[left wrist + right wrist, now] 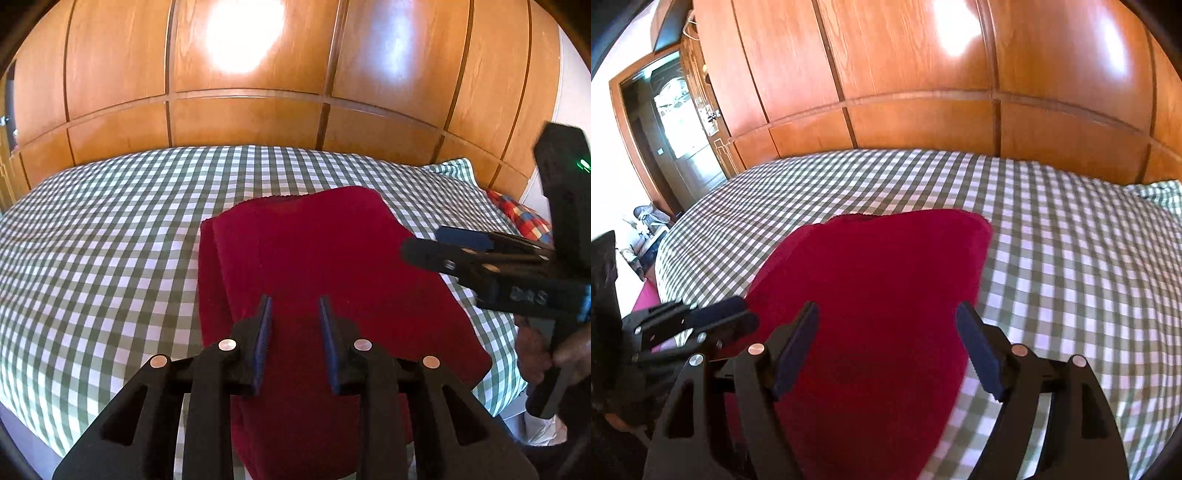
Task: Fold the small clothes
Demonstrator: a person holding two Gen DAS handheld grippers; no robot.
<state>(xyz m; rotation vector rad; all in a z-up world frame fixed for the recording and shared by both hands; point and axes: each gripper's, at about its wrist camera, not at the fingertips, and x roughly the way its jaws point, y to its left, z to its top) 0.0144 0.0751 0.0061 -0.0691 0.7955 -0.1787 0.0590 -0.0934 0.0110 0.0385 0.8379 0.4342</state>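
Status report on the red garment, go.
Left gripper jaws narrowly open, empty. Right gripper jaws wide, empty. Red garment folded flat on checked bedspread, near edge. Nothing in the way.

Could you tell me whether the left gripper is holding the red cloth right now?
No, the left gripper hovers open above the red cloth, which lies flat on the checked bedspread with nothing between the pads.

The bed [92, 229] is lying bare and flat across its far half and toward its left edge, leaving open room there. A red folded garment [317, 258] is taking up the near middle. A checked pillow [452, 168] and a multicoloured cushion [517, 212] are crowding the far right corner. Wooden wardrobe panels [240, 118] are closing off the far edge.
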